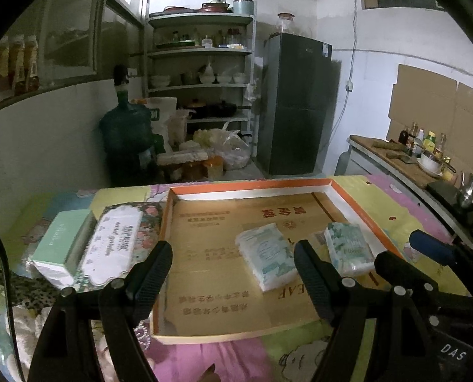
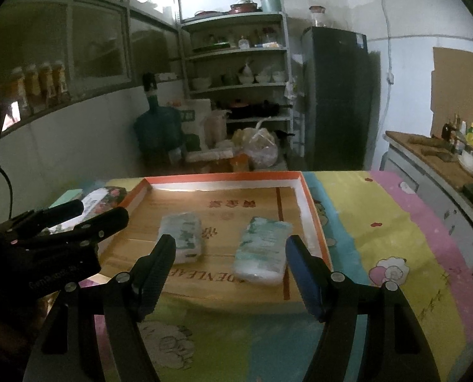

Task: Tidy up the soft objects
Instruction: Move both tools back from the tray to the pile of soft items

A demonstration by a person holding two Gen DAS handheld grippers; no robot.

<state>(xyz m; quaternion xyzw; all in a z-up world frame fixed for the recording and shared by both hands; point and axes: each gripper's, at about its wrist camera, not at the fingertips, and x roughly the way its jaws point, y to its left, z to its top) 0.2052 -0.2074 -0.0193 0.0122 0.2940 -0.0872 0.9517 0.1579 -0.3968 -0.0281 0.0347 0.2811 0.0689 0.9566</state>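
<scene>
Two soft tissue packs lie apart inside a shallow orange-rimmed cardboard tray (image 1: 169,219) (image 2: 311,210): one pack (image 1: 266,256) (image 2: 182,237) on the left, the other (image 1: 347,248) (image 2: 263,248) near the right rim. Left of the tray sit a floral wipes pack (image 1: 115,242) (image 2: 101,199) and a mint-green box (image 1: 62,238). My left gripper (image 1: 233,254) hangs open above the tray's near part, with nothing between its fingers. My right gripper (image 2: 230,248) is open too, held above the tray's near edge, empty. In the right wrist view the left gripper (image 2: 74,213) shows at left.
The tray rests on a table under a colourful cartoon cloth (image 2: 379,238). Behind stand a shelf of dishes (image 1: 201,63), a dark fridge (image 1: 297,102), a water jug (image 1: 125,127) and bags on the floor. A counter with bottles and a bowl (image 1: 427,156) runs along the right.
</scene>
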